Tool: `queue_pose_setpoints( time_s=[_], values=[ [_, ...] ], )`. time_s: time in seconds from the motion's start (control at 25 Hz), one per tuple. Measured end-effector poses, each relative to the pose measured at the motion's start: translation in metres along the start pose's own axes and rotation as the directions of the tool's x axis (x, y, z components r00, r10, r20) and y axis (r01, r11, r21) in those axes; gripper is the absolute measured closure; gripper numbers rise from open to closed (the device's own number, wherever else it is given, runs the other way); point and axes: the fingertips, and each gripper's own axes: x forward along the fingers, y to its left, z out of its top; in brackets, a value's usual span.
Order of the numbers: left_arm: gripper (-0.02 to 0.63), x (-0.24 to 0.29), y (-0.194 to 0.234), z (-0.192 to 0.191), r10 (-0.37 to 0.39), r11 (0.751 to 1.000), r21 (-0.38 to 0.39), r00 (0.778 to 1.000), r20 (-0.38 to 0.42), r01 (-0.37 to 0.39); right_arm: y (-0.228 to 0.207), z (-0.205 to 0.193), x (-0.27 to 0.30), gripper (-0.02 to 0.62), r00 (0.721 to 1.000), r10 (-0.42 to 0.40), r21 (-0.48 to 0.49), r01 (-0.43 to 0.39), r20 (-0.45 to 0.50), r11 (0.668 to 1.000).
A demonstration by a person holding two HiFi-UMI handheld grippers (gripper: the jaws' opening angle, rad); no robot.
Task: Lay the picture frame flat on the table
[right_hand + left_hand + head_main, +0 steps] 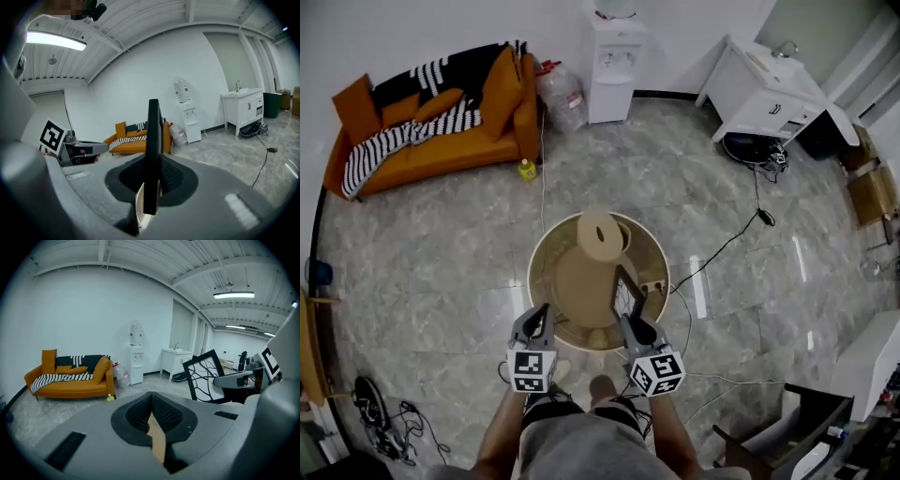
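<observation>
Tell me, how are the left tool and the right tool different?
The right tool is clamped on the black picture frame, which stands upright; the left tool holds nothing. The right tool's jaws sit slightly apart around the frame; the left tool's jaws meet. Both are at the near edge of the round table.

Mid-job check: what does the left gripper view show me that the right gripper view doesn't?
Only the left gripper view: the frame's front with its branch pattern, and the right tool seen from the side, gripping its edge.
Only the right gripper view: the frame edge-on, clamped between that tool's jaws, plus the left tool off to the side and a cable on the floor.
Both: the sofa, the water dispenser and the white cabinet.
</observation>
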Motion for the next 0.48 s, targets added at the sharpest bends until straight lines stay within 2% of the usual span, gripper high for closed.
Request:
queue_pose_setpoints(
  time_s=[0.24, 0.48],
  values=[
    [0.589, 0.051, 0.014, -0.040, 0.059, 0.998, -0.031, 0.997, -0.043, -0.060, -0.032, -0.044, 0.056, 0.548, 0.993, 0.078, 0.031, -0.075, -0.092, 0.997],
    [0.589, 0.107, 0.025, -0.096, 0.092, 0.992, -0.074, 0.990, -0.105, -0.100, -0.061, -0.103, 0.112, 0.548, 0.969, 0.140, 0.051, -0.132, -0.202, 0.990]
  ],
)
